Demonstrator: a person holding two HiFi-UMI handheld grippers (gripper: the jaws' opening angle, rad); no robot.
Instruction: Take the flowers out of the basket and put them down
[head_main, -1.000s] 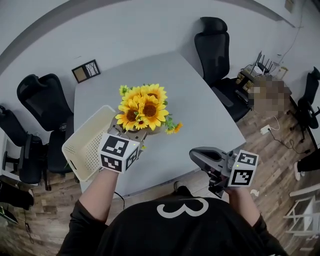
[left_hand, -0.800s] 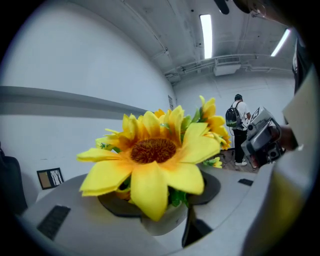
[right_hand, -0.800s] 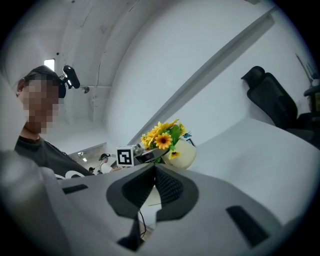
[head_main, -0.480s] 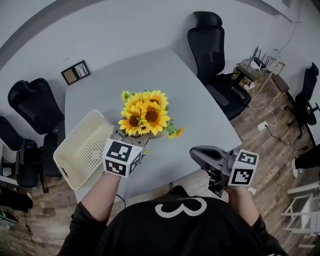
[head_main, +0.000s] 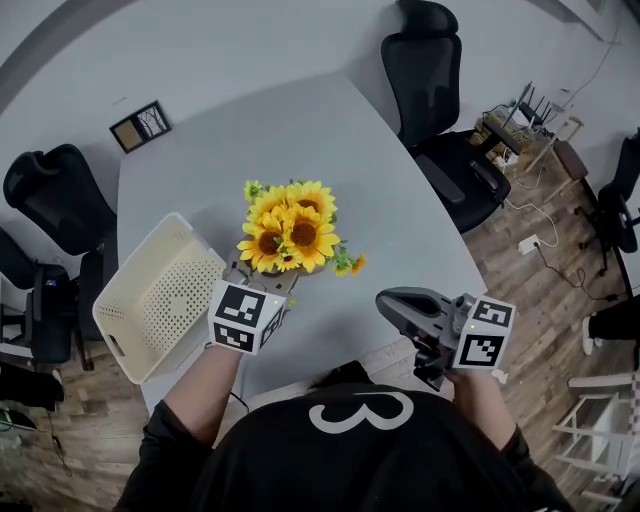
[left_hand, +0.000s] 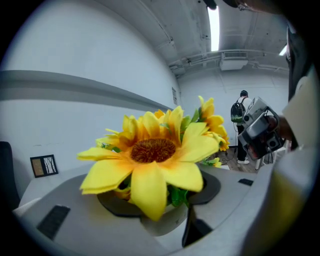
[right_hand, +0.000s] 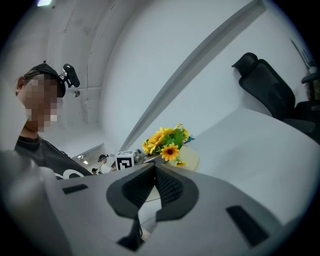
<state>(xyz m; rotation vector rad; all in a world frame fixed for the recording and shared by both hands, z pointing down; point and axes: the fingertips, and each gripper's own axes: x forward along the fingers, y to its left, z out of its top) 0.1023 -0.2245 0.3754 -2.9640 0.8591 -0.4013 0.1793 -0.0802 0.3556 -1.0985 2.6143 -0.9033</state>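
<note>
Pinching sunflower bunch (head_main: 288, 226) w/ L tongs (head_main: 263, 281) beside basket (head_main: 158, 296), R tongs (head_main: 388, 301) pressed together, empty.

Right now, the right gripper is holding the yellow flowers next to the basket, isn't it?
Not quite: it is the left gripper that holds the flowers next to the basket. The head view shows this, and the left gripper view has the flowers between its jaws. The right gripper holds nothing.
</note>
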